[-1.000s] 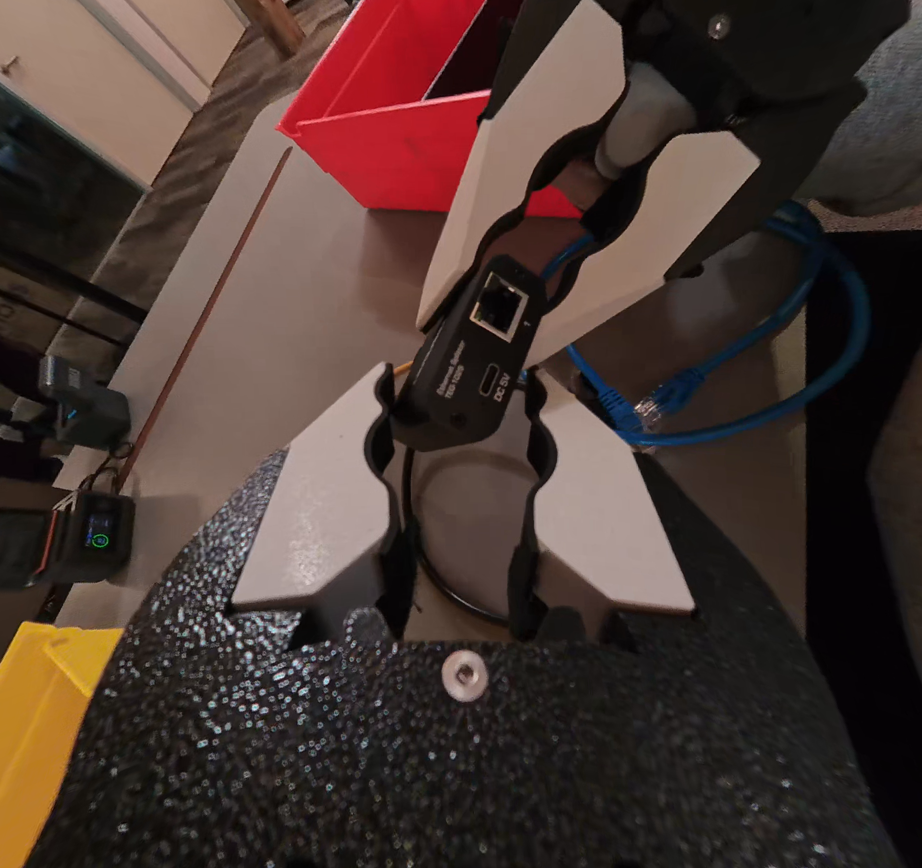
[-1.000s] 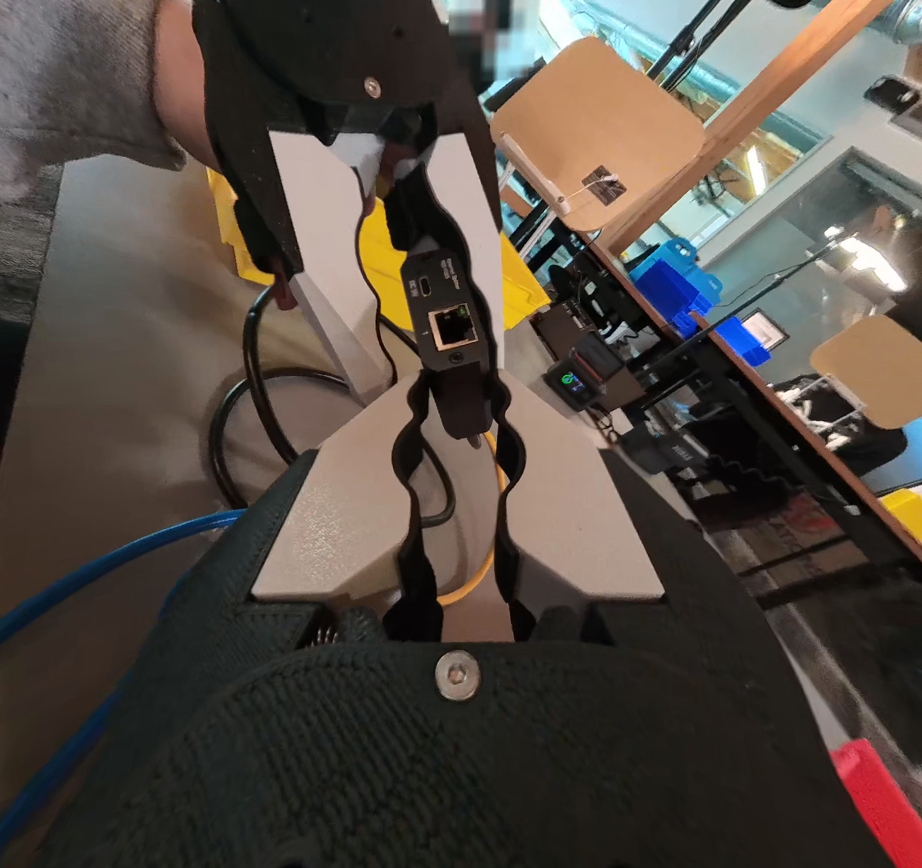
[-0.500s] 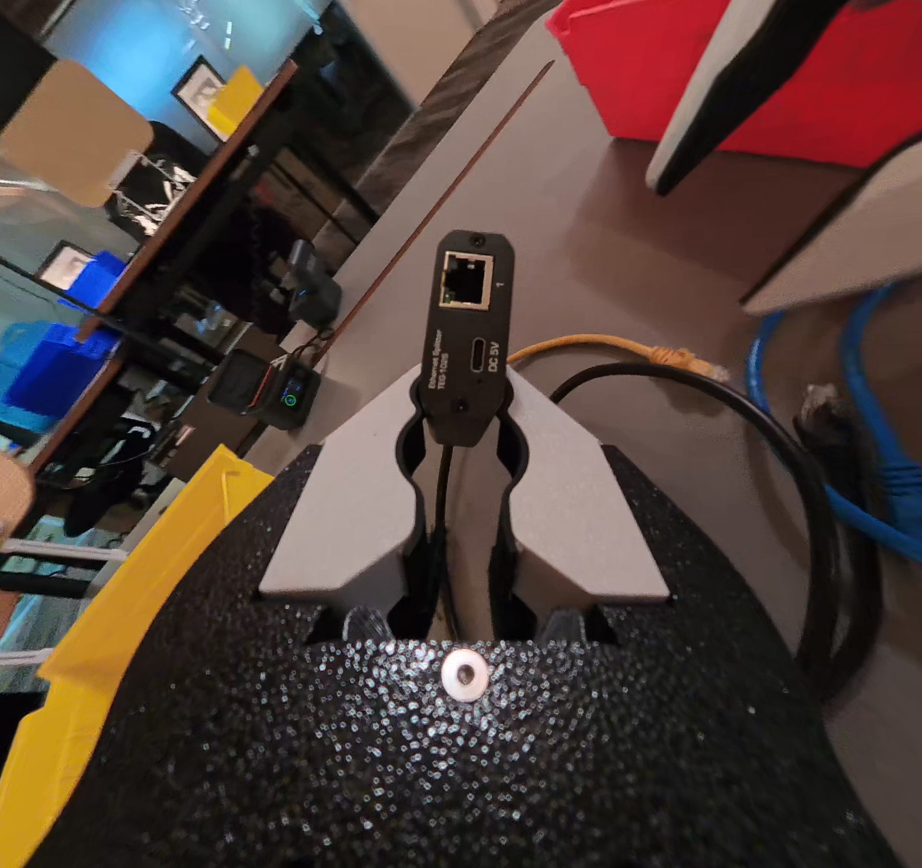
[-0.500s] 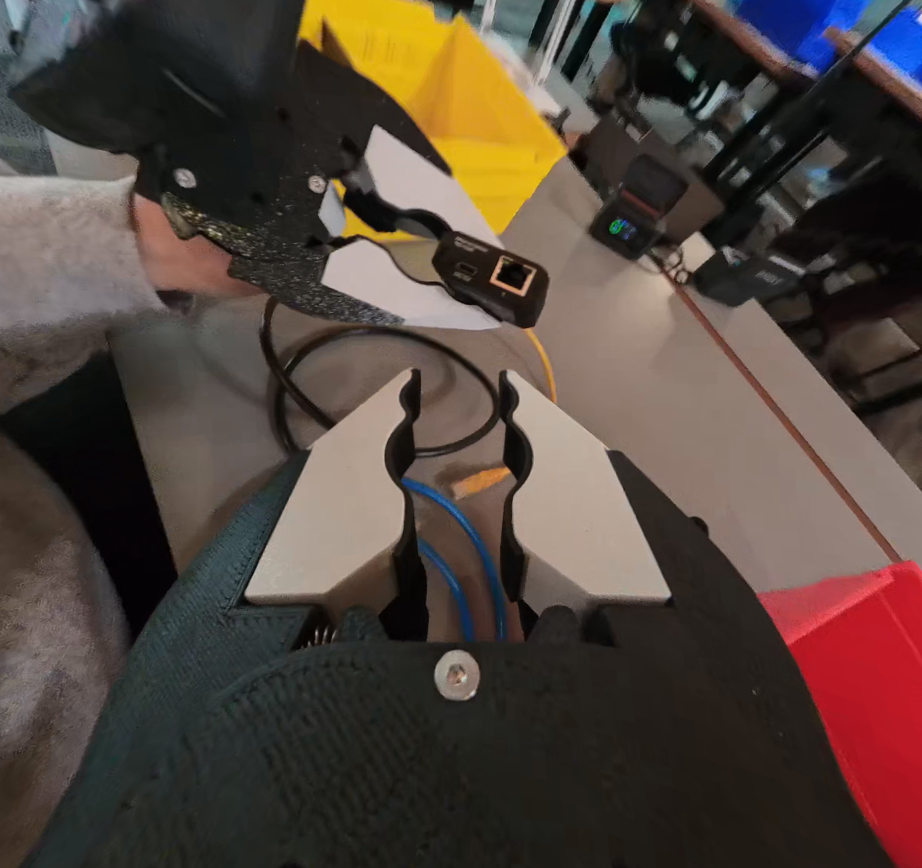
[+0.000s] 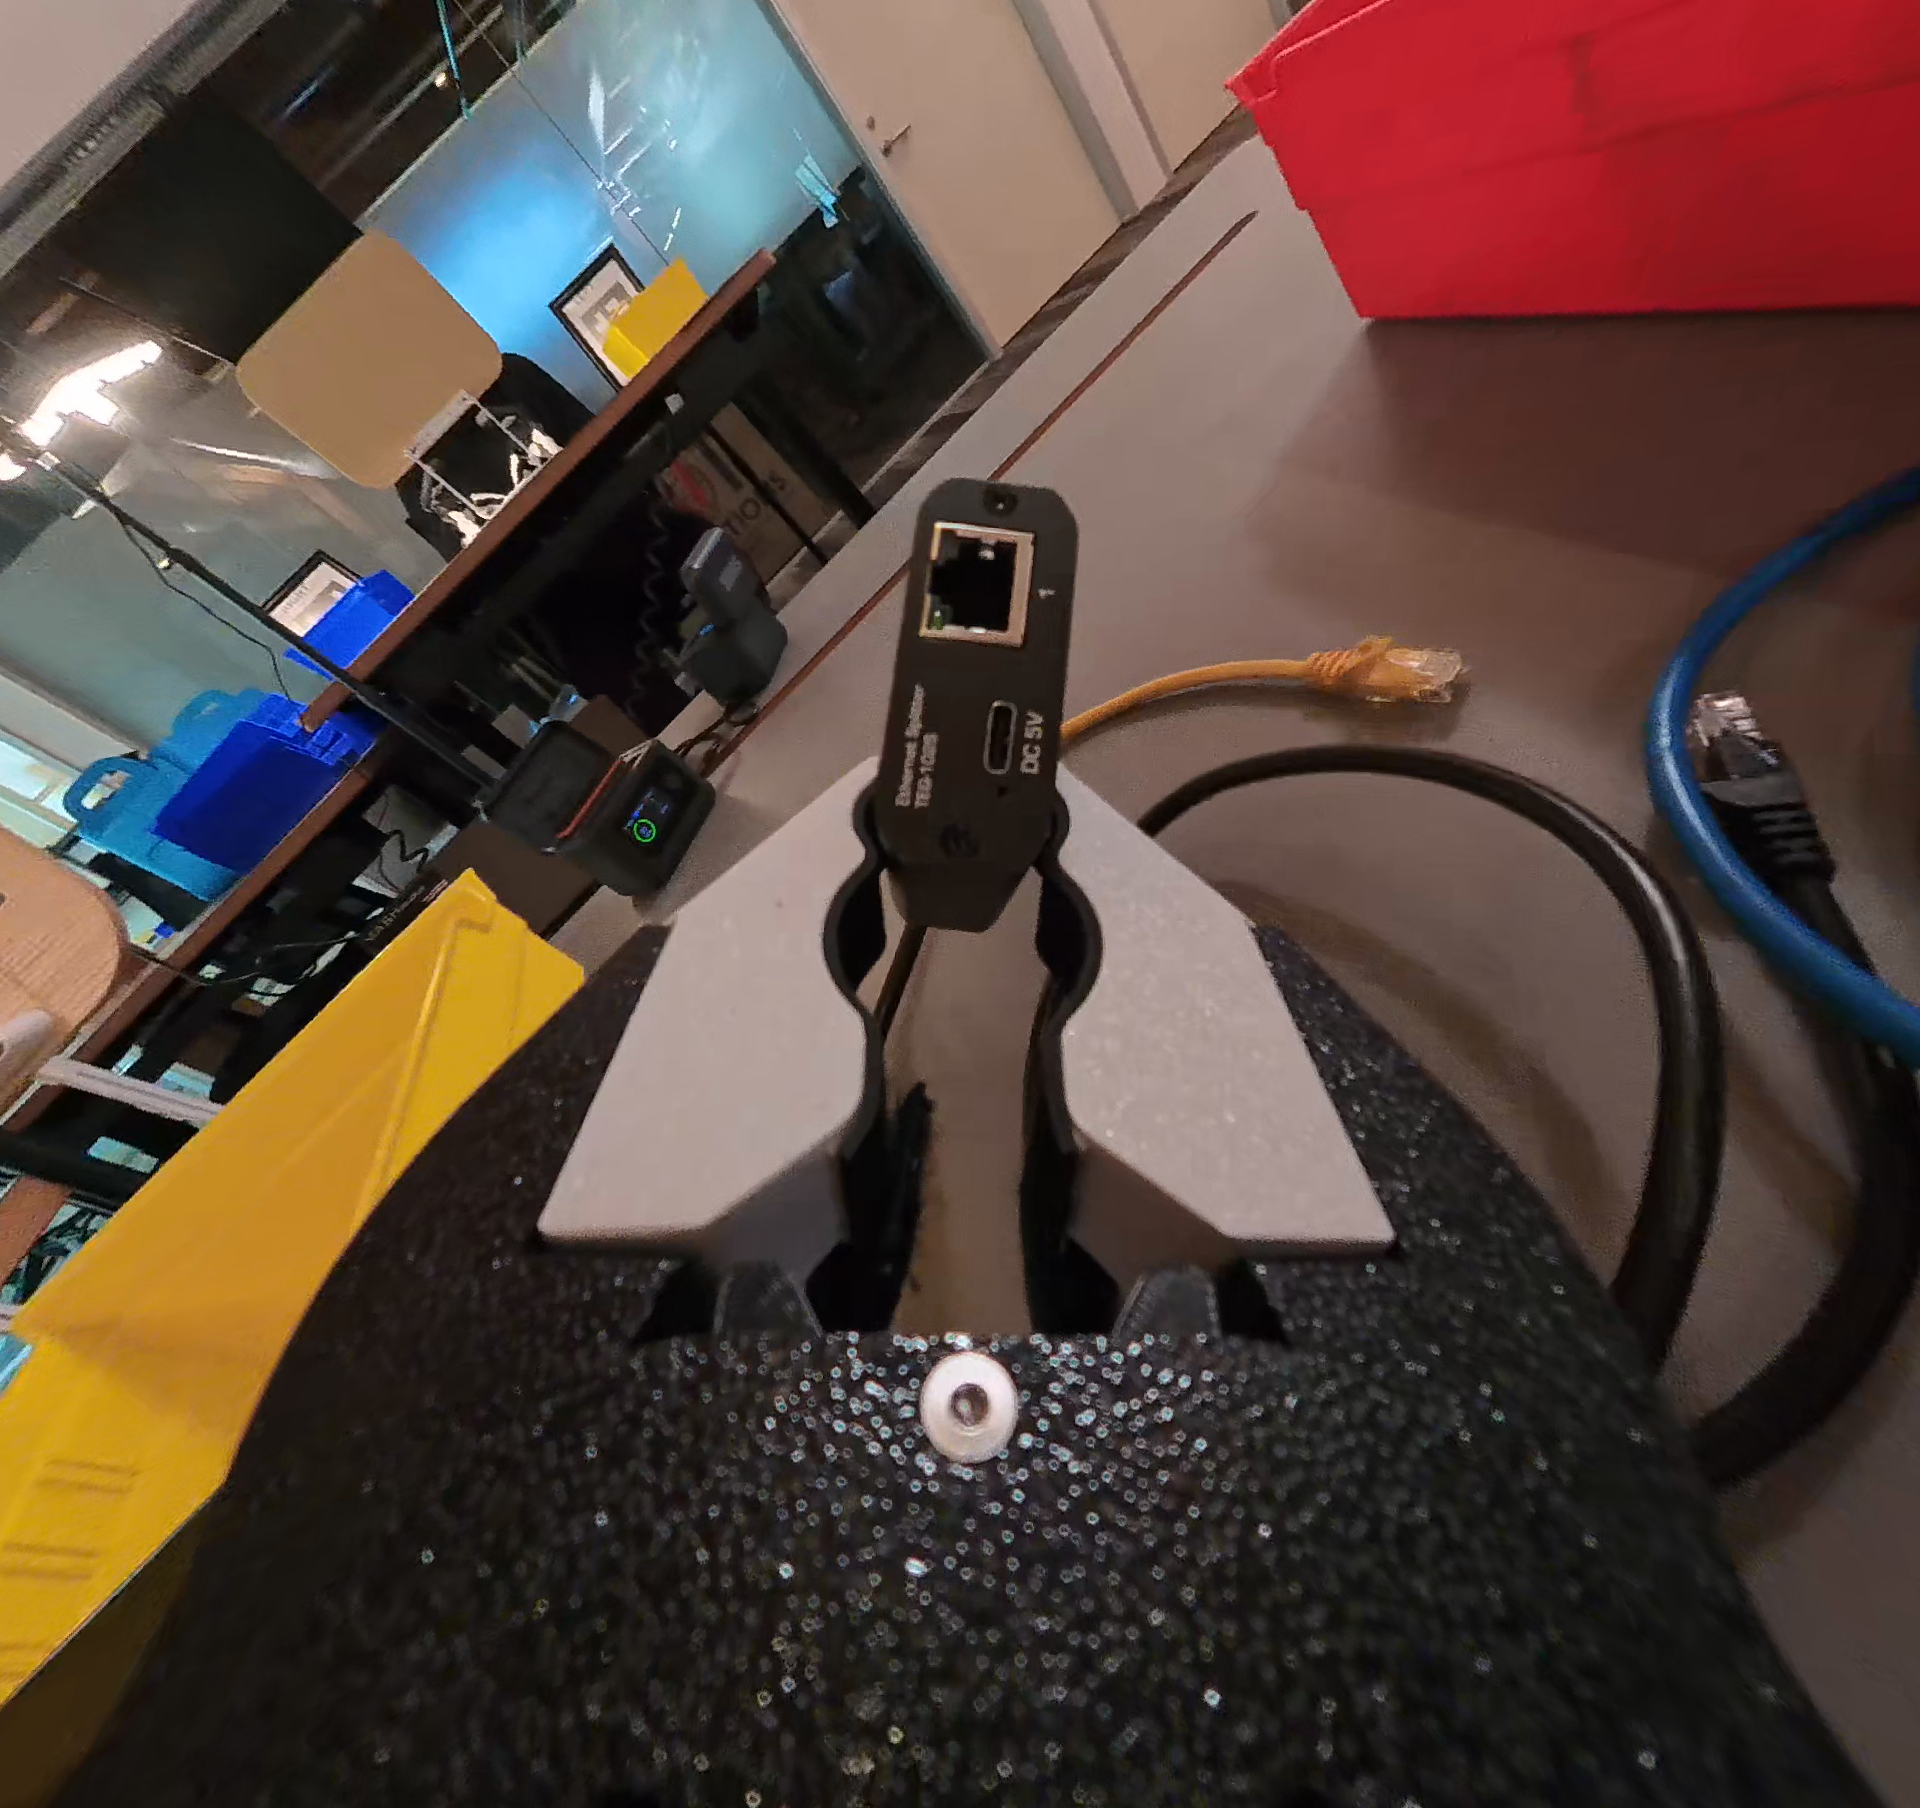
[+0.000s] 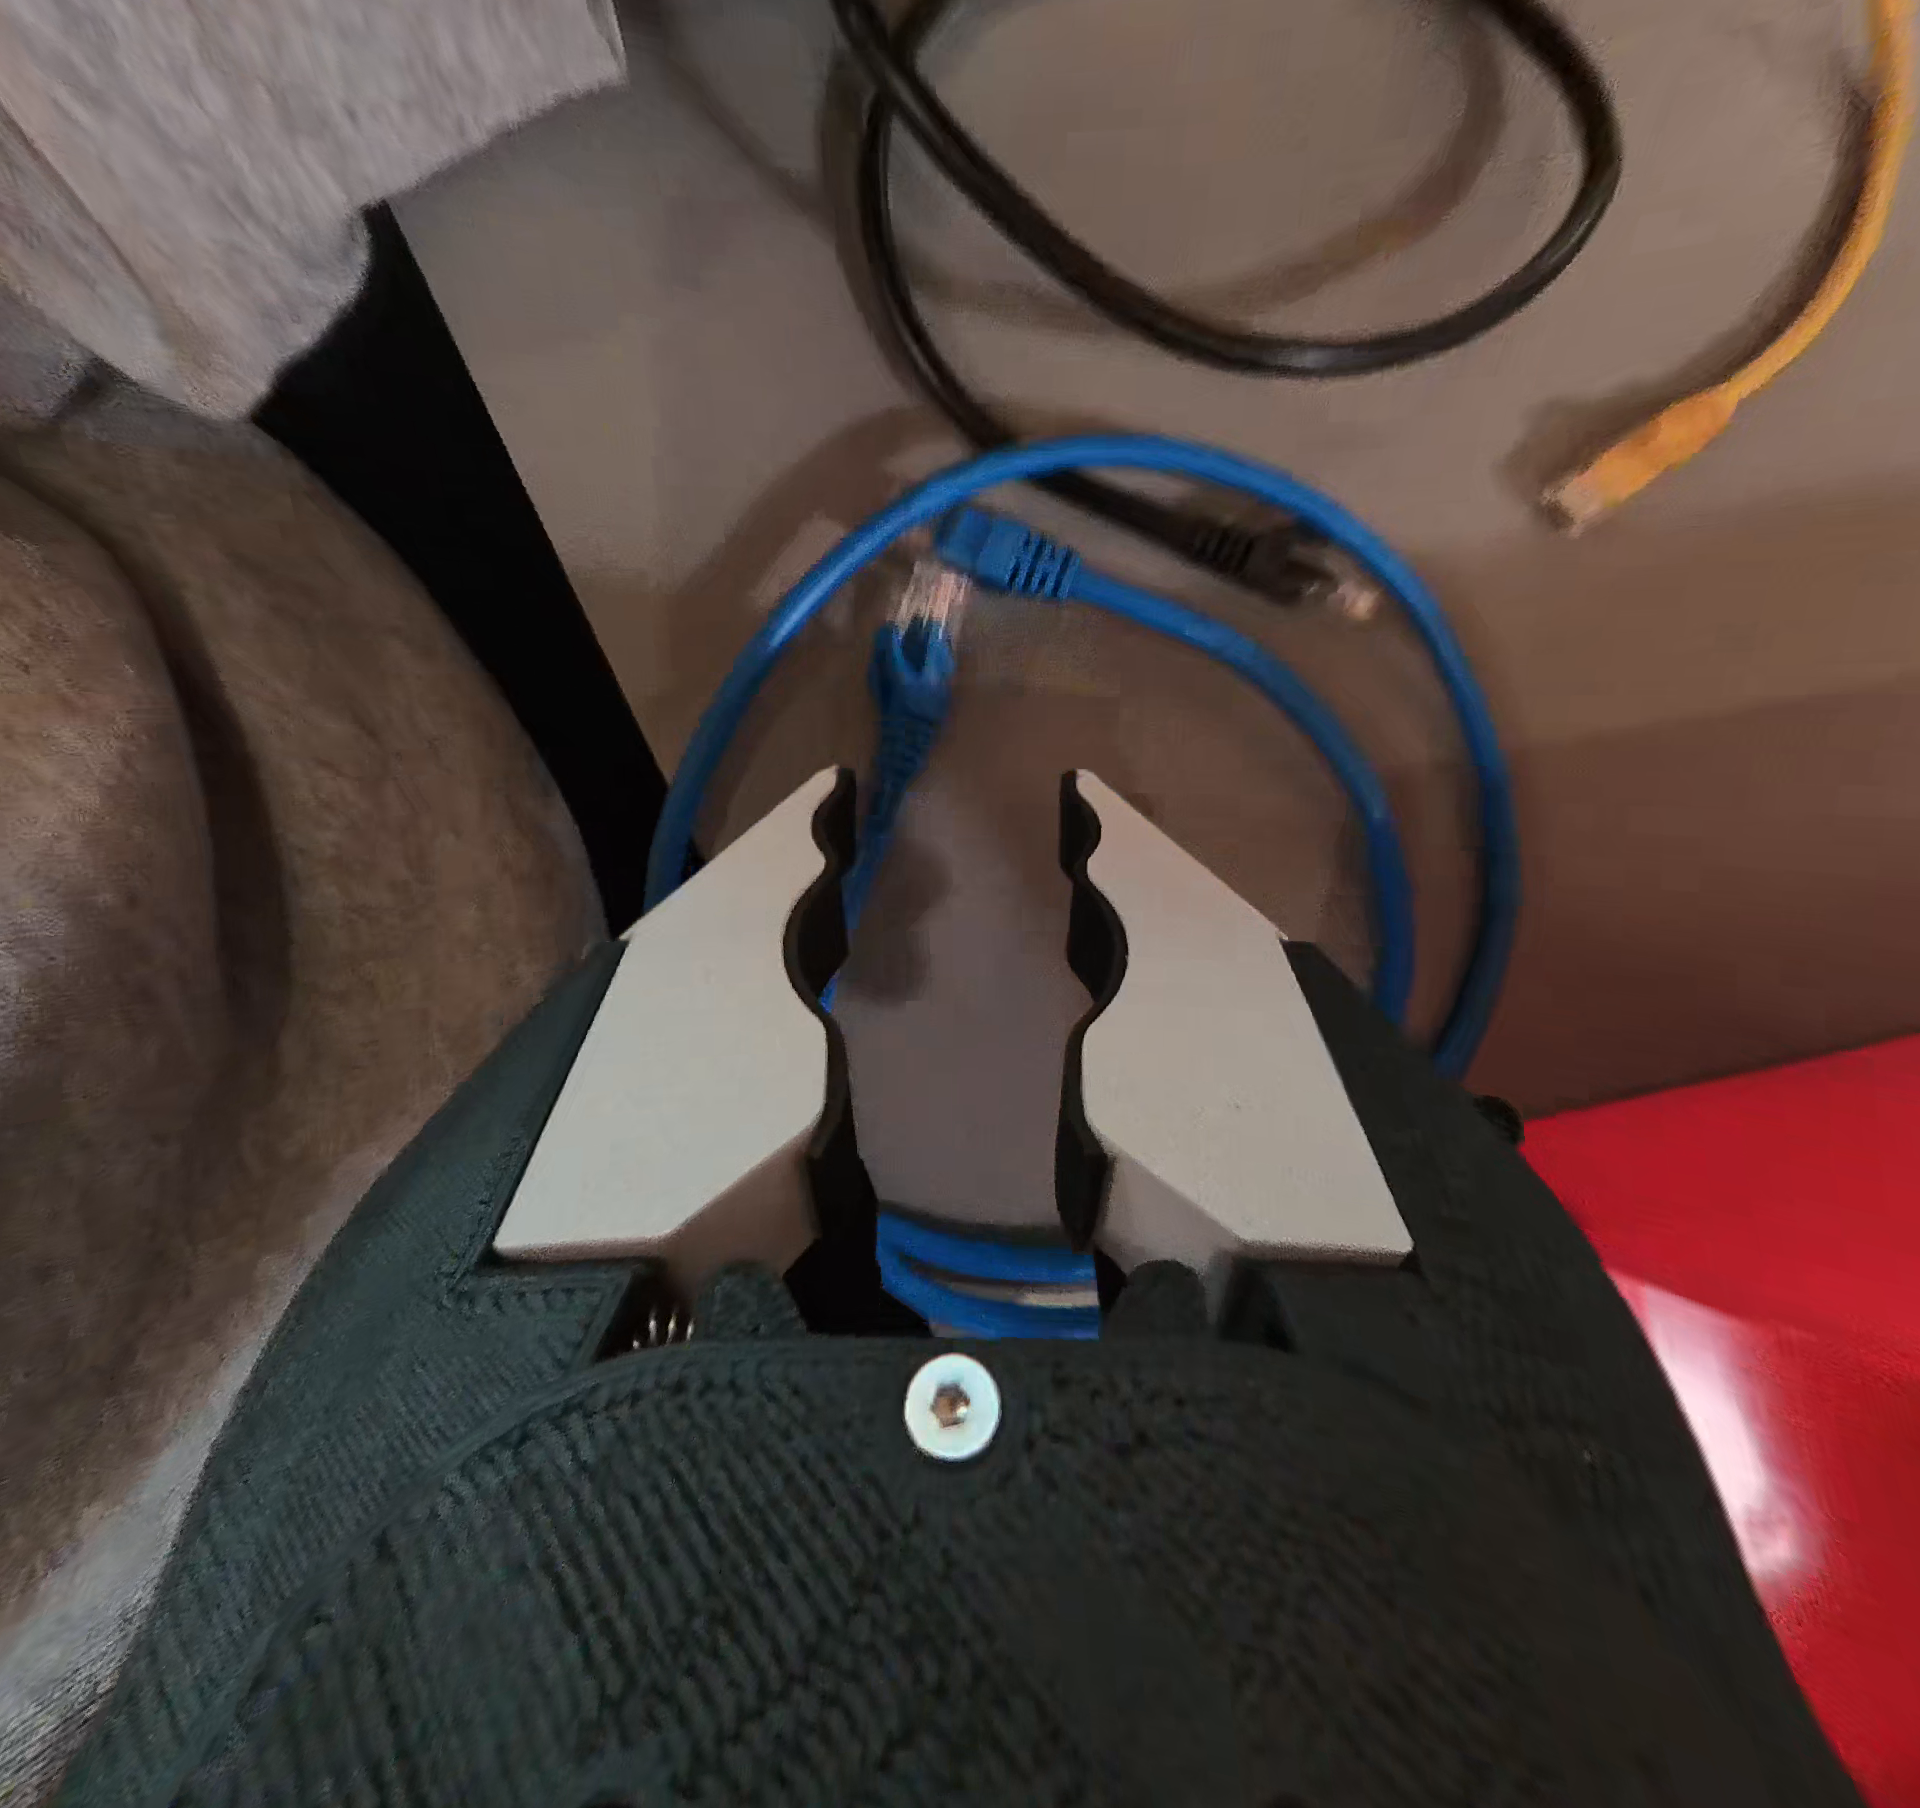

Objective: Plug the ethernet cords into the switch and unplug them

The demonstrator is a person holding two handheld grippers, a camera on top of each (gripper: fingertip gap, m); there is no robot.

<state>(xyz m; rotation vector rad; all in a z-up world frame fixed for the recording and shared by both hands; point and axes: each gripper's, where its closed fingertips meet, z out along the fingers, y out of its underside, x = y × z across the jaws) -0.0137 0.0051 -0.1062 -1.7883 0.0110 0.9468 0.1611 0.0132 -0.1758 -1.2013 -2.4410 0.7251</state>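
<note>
Left gripper (image 5: 961, 849) fingers clamped on the base of the black switch (image 5: 982, 688), held upright off the table (image 5: 1507, 428), empty ethernet port facing the camera. A second ago the right gripper also pinched the switch's far end; now it has let go and swung down over the cords, so the handover is done and the left alone presents the port. Right gripper (image 6: 956, 802) fingers apart, nothing between them, pointing at the blue cord (image 6: 1226, 636); one blue plug (image 6: 909, 657) sits just ahead of the left finger's tip, the second plug (image 6: 1003, 553) beyond it. Likely next: grab a blue plug. Black cord (image 6: 1351, 345) coils farther out, orange cord (image 6: 1683, 418) to the right, all unplugged on the table. Red bin (image 5: 1621, 127) and yellow bin (image 5: 260, 1187): contents not visible from here
</note>
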